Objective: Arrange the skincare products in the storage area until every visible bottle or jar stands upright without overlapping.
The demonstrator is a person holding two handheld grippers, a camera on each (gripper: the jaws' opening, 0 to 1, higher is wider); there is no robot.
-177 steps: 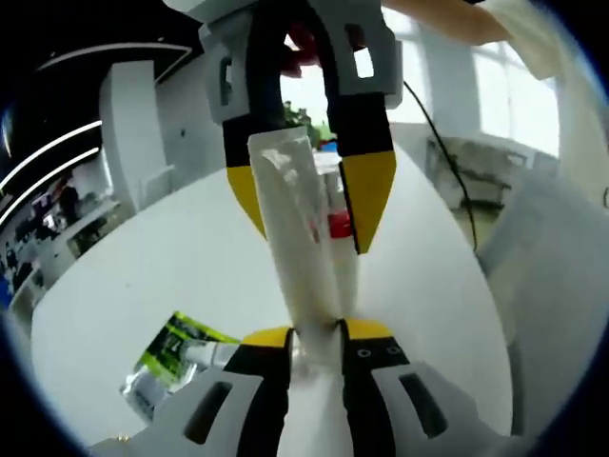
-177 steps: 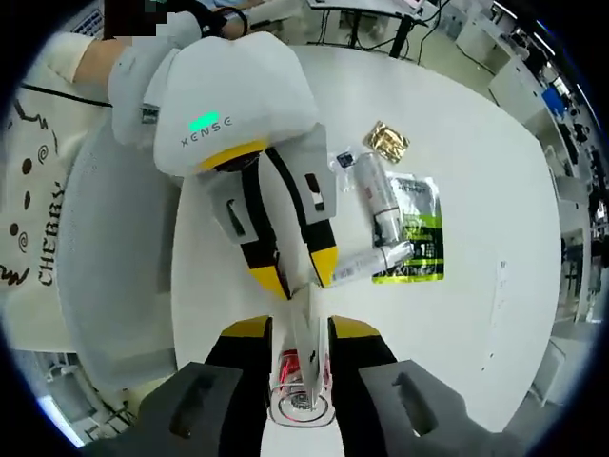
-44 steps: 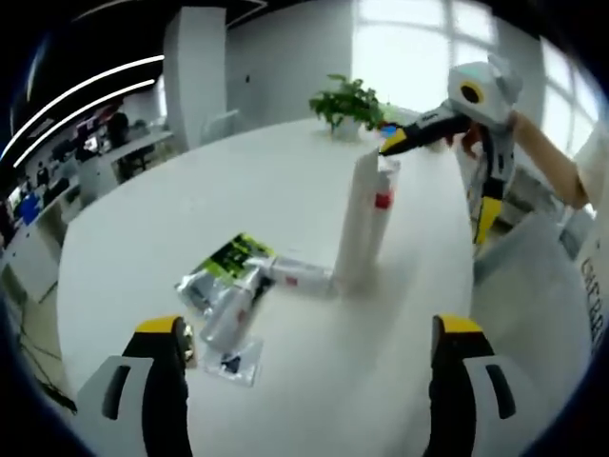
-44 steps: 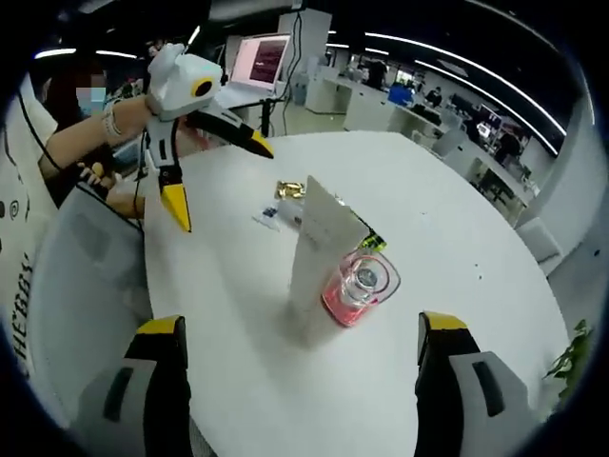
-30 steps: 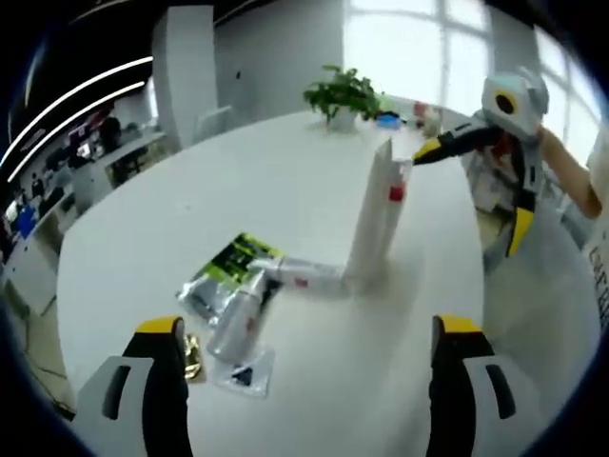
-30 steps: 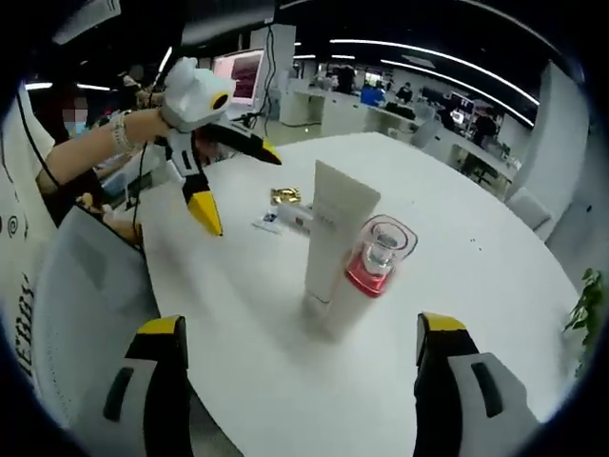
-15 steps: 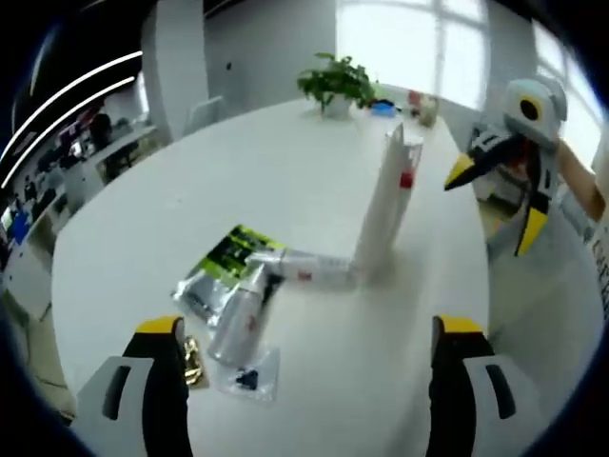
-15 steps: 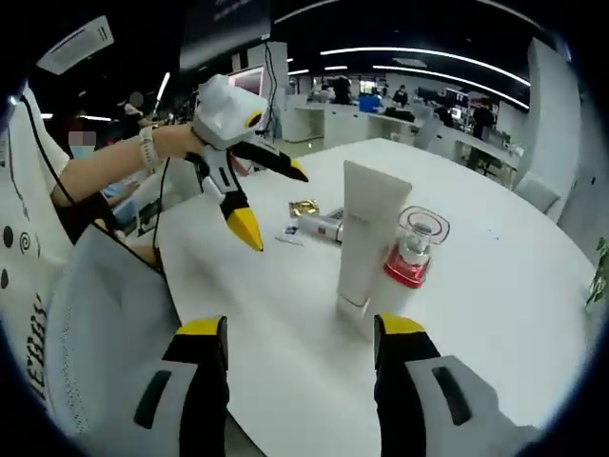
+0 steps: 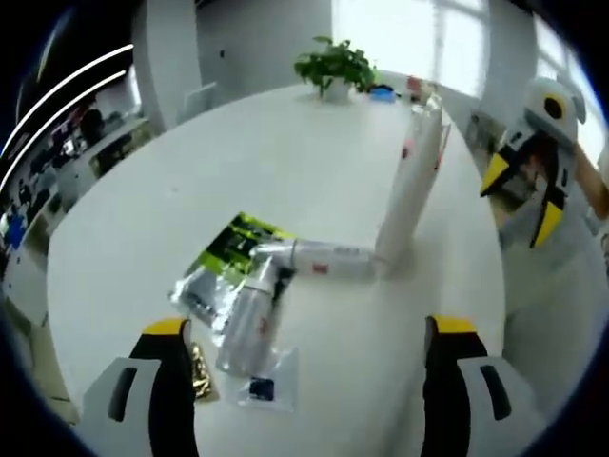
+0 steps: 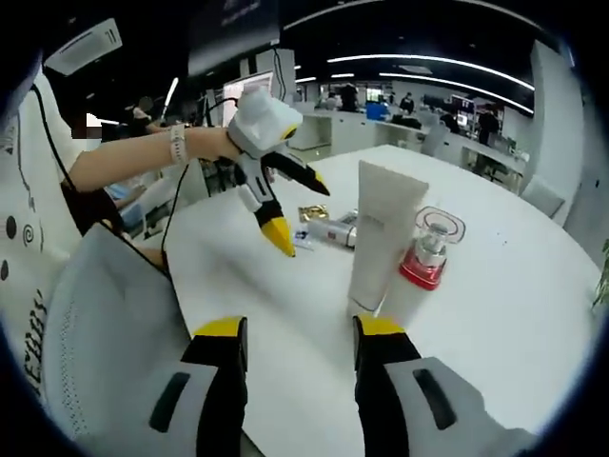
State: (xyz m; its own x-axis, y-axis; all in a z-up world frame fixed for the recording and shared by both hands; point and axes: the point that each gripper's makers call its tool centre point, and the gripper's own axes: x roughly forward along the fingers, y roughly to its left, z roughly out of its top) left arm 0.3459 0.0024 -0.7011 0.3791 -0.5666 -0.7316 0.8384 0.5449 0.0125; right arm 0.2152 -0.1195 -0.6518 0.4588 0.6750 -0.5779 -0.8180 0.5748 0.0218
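A white tube [image 9: 409, 186] stands upright on its cap on the white table [image 9: 285, 152]; in the right gripper view the same tube [image 10: 385, 233] has a clear-capped bottle with a red collar [image 10: 428, 252] upright right beside it. A smaller white tube [image 9: 328, 257] and a silvery bottle [image 9: 249, 319] lie flat over a green packet [image 9: 228, 257]. My left gripper [image 9: 309, 328] is open above the table, nothing between its jaws; it also shows as the left gripper [image 10: 300, 211], held by a hand. My right gripper [image 10: 300, 333] is open and empty; the same right gripper [image 9: 519, 195] hangs beyond the upright tube.
A gold sachet [image 9: 197, 367] and a small clear sachet [image 9: 262, 388] lie near the flat bottle. A potted plant [image 9: 333, 67] stands at the table's far edge. A grey chair back [image 10: 105, 324] is close at the left. Desks fill the room behind.
The right gripper's jaws have narrowed but stay open. The left view has dipped toward the lying items. In that view the right gripper has drawn off to the right, away from the upright tube.
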